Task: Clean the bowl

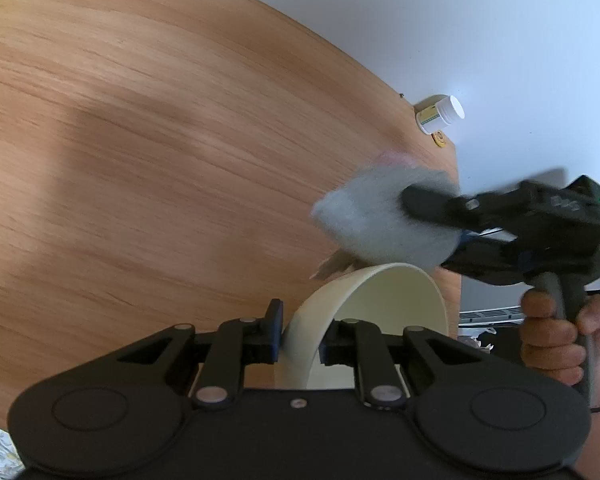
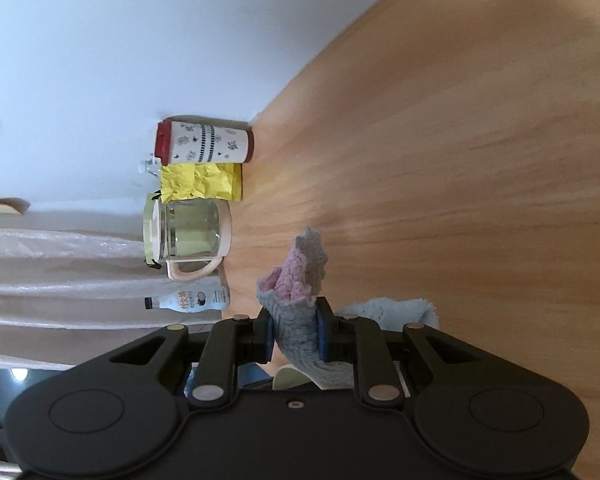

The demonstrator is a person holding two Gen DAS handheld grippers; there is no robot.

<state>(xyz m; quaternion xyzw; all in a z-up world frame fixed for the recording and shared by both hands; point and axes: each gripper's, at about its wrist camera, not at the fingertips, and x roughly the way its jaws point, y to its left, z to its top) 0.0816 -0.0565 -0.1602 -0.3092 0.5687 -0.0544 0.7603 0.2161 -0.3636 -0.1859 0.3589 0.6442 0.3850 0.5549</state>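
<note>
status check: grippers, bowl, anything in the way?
Left gripper shut on cream bowl rim, bowl tilted. Right gripper shut on grey-pink cloth, just above the rim. Nothing in the way.

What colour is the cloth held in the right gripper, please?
The cloth is grey with a pink side, clearest in the right wrist view.

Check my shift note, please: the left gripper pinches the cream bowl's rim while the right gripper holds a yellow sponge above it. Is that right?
Not quite. The right gripper holds a grey and pink cloth, not a yellow sponge, as both wrist views show. The left gripper does pinch the cream bowl by its rim.
</note>
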